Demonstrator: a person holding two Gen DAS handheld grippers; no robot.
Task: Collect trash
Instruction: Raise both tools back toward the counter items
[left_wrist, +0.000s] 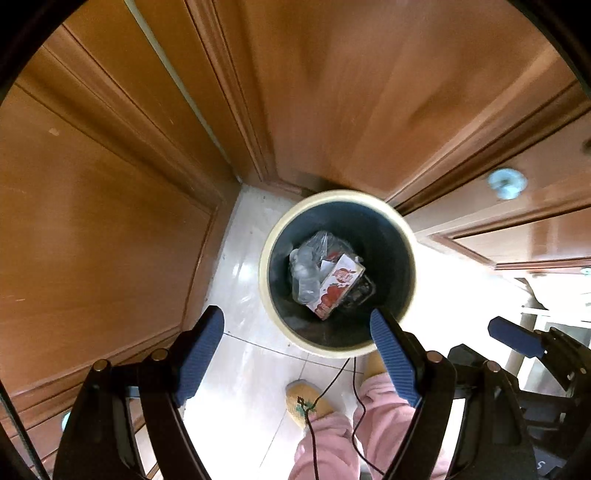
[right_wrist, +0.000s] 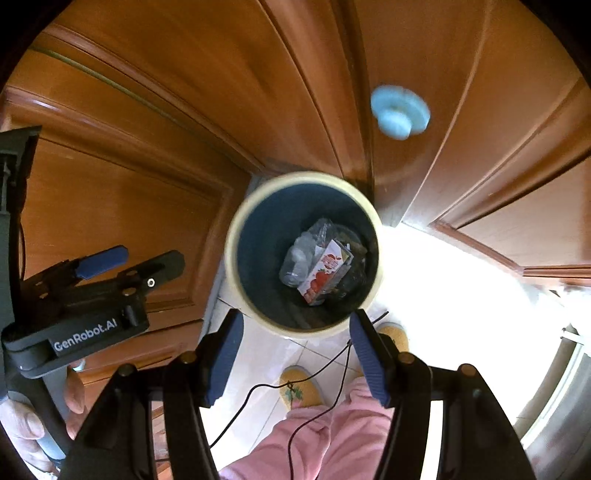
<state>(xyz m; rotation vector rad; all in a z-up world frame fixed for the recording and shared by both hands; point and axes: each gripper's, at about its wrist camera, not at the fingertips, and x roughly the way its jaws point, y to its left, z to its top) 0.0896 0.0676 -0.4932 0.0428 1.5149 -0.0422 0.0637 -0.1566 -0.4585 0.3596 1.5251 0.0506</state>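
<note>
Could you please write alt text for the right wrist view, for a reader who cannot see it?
Looking down between the open, empty right gripper at a round bin on a pale tiled floor, holding a red-printed carton and clear plastic wrapping. Wooden doors surround it; the left gripper appears at left, pink trouser legs and yellow slippers below.

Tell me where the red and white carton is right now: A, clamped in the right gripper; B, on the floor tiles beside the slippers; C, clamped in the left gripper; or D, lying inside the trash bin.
D: the carton lies at the bottom of the trash bin next to clear plastic, and both grippers are empty.
</note>
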